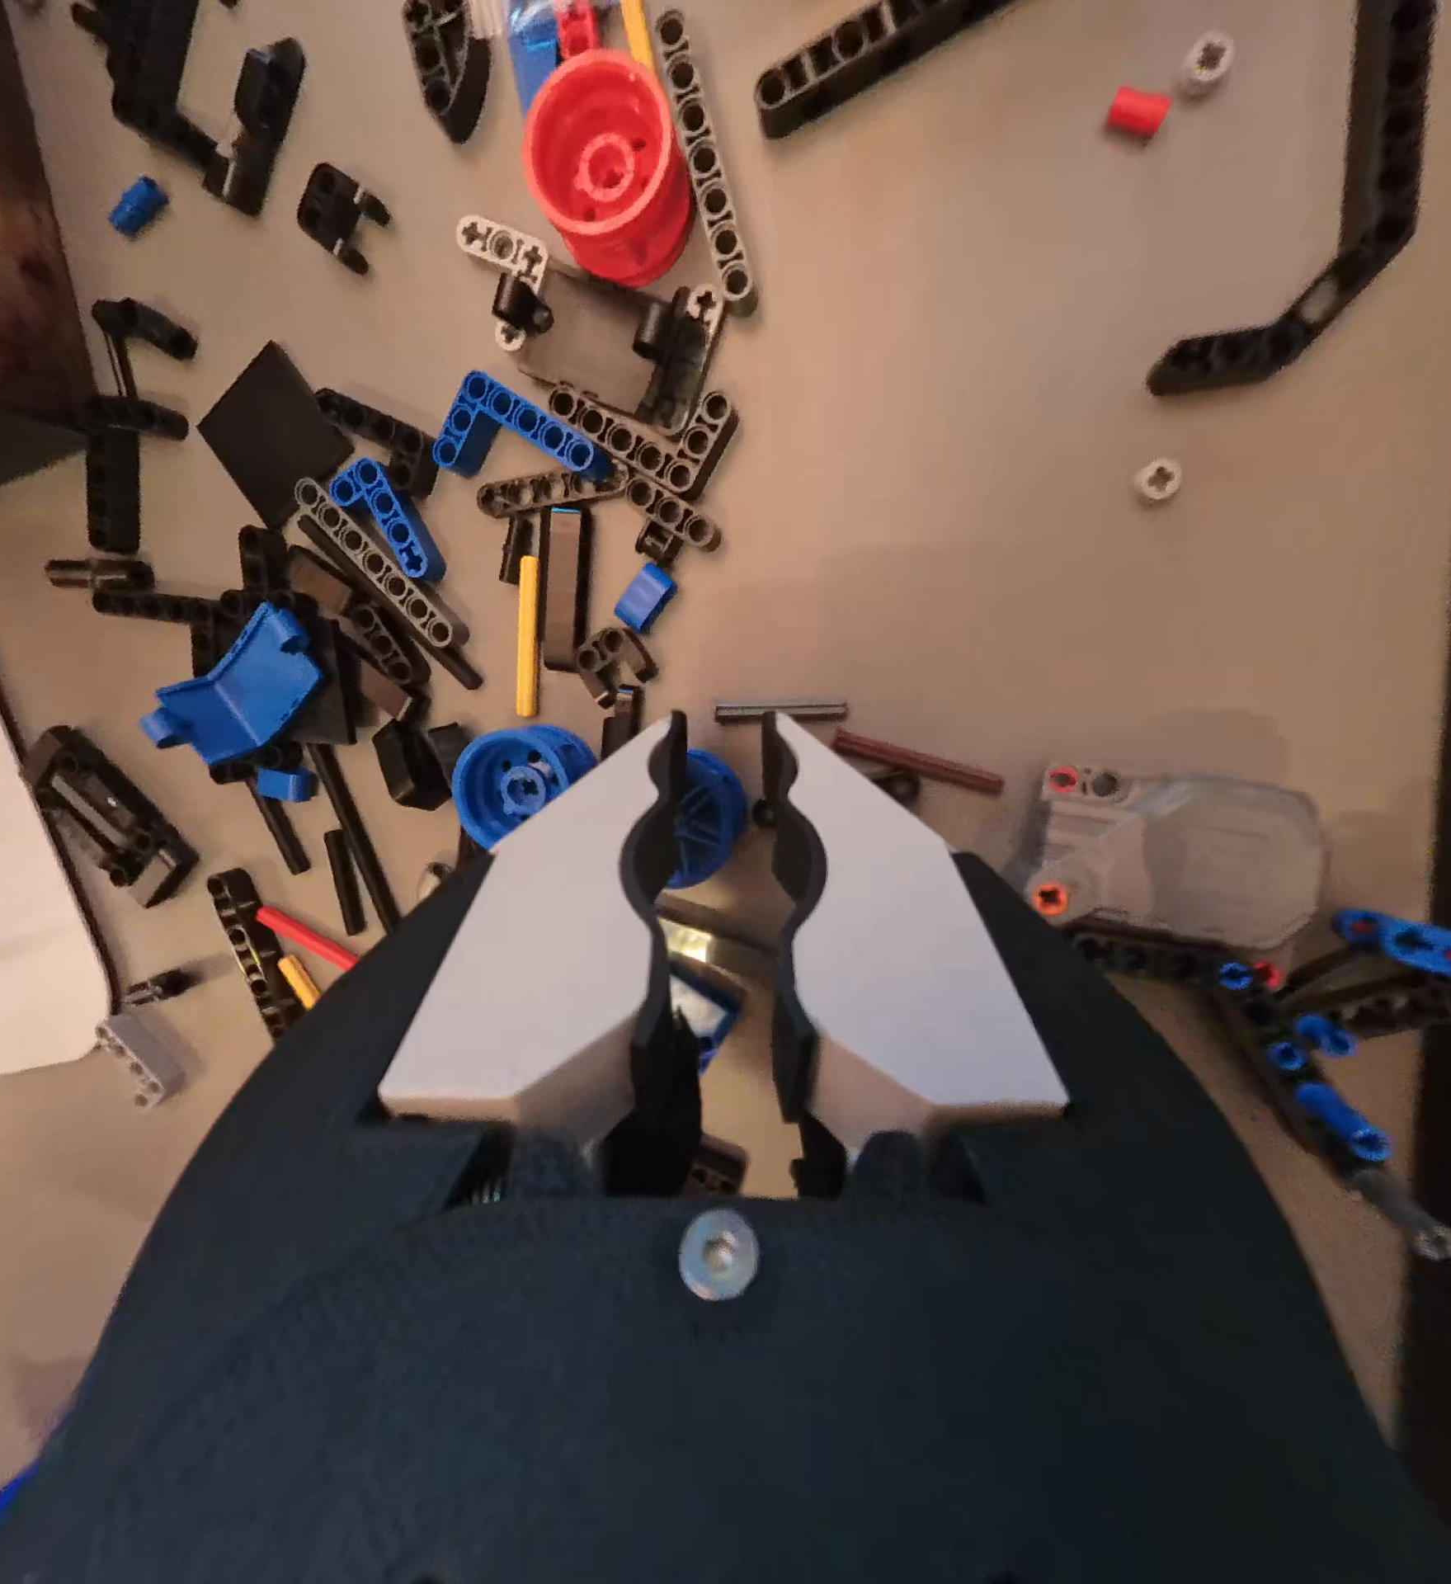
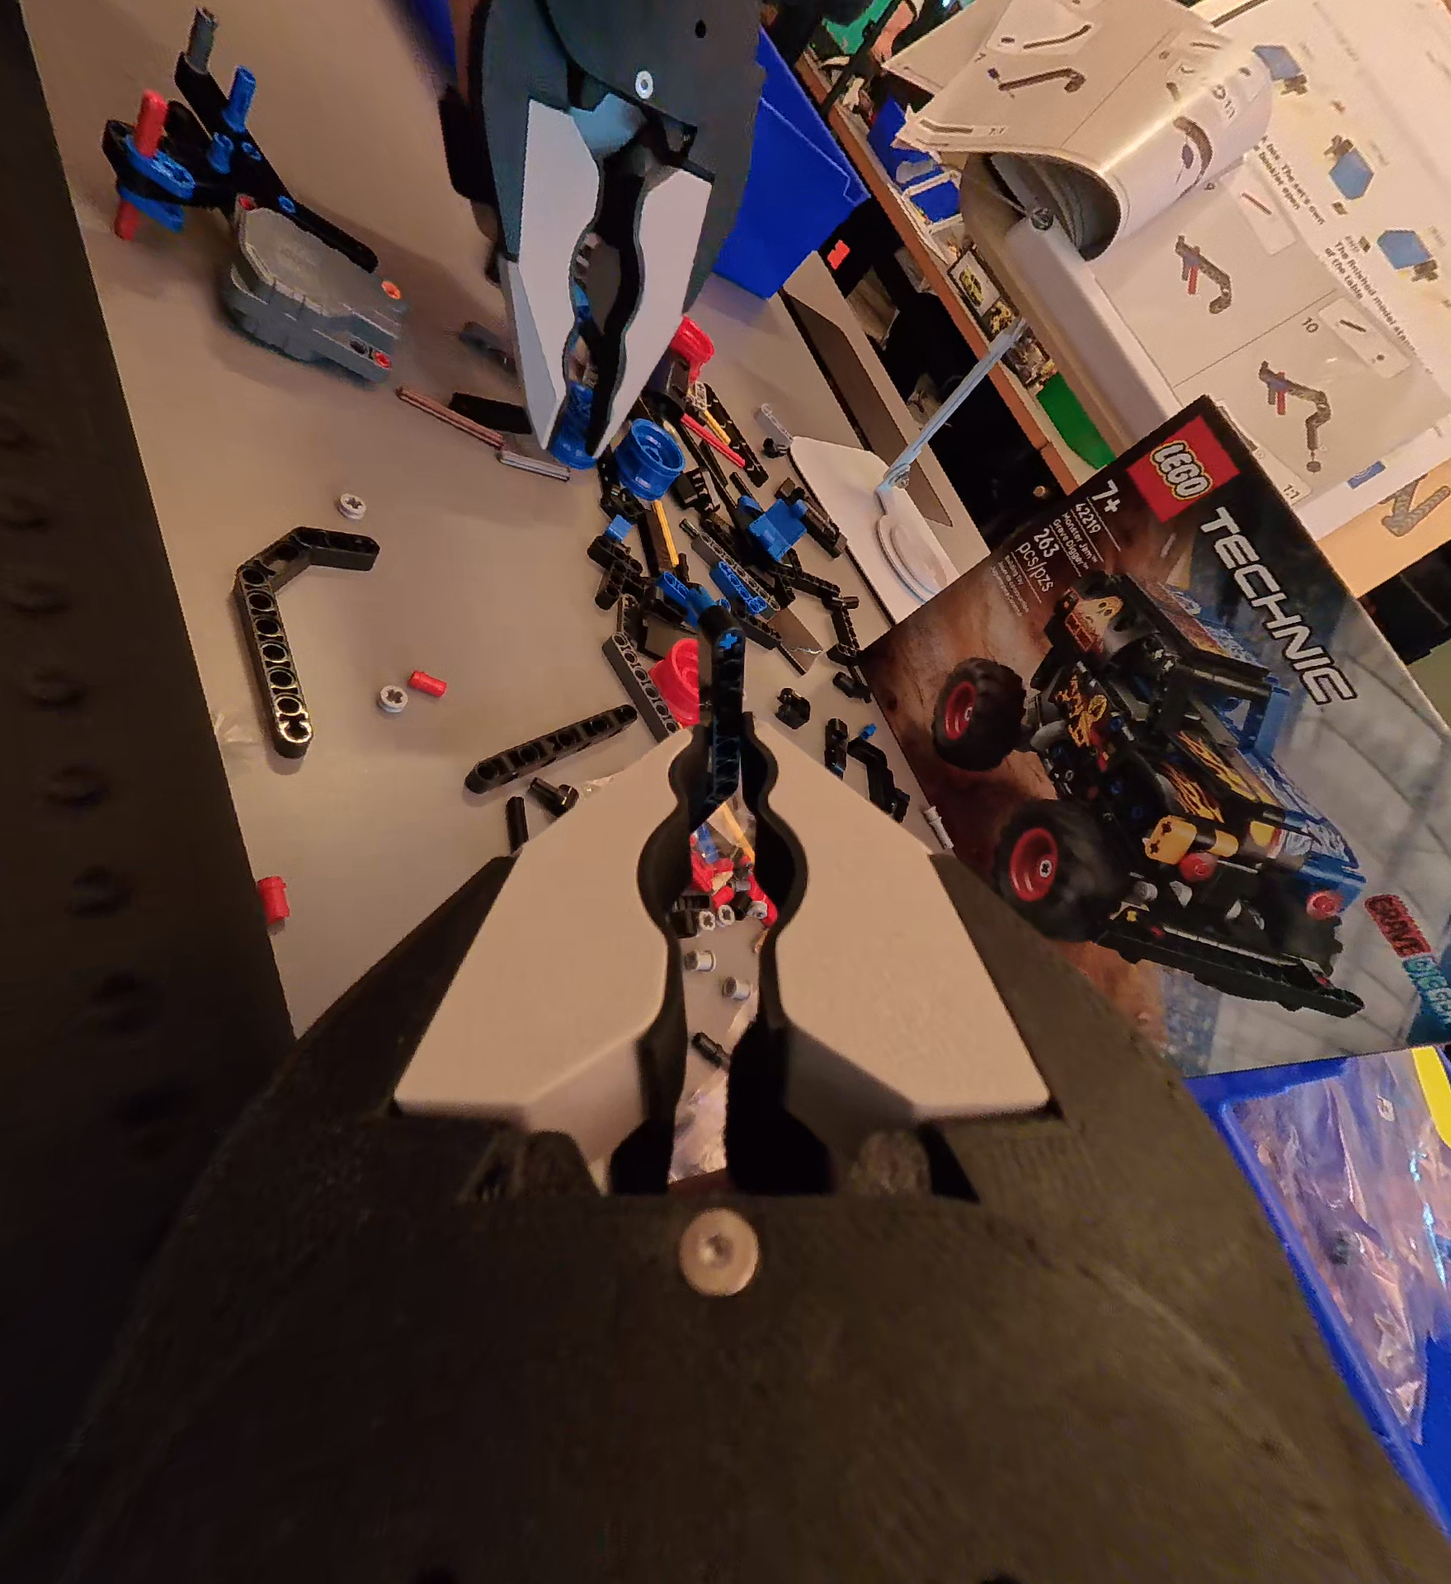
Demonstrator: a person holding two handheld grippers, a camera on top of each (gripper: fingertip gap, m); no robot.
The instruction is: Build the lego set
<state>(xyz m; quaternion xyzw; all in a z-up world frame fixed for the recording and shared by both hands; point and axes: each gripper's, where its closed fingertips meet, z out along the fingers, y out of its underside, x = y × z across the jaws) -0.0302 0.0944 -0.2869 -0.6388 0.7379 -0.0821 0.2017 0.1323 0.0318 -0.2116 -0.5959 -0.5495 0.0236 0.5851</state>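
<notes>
1. Nearest the right wrist camera, the right gripper [image 2: 726,746] pinches a black liftarm beam [image 2: 726,703] between its tips; the beam carries blue pins and pokes forward past the fingers over the table.
2. Left gripper [image 1: 723,729] points down at the parts pile with its jaws slightly spread, a narrow gap showing between the tips.
3. Seen from the right wrist view, the left gripper [image 2: 576,429] has a blue wheel hub [image 2: 572,424] sitting between its fingertips; whether the pads actually press on it cannot be told.
4. From the left wrist view, that blue wheel hub [image 1: 709,814] lies just under the tips, with a second blue wheel hub [image 1: 516,784] beside it.
5. Loose lego pieces cover the grey table [image 1: 962,557]: a red wheel hub [image 1: 610,163] leaning on a grey straight beam [image 1: 709,163], a blue L-shaped beam [image 1: 516,429], a yellow axle [image 1: 526,634] and a blue curved panel [image 1: 237,686].
6. Apart from the pile lie a black angled beam [image 1: 1339,249], a small red bush [image 1: 1137,110] and a grey pullback motor [image 1: 1167,844].
7. A partly built black frame with blue pins [image 1: 1304,1020] rests near the motor.
8. At the far table edge stands the set's box [image 2: 1150,754], with the open instruction booklet [image 2: 1270,214] behind it.
</notes>
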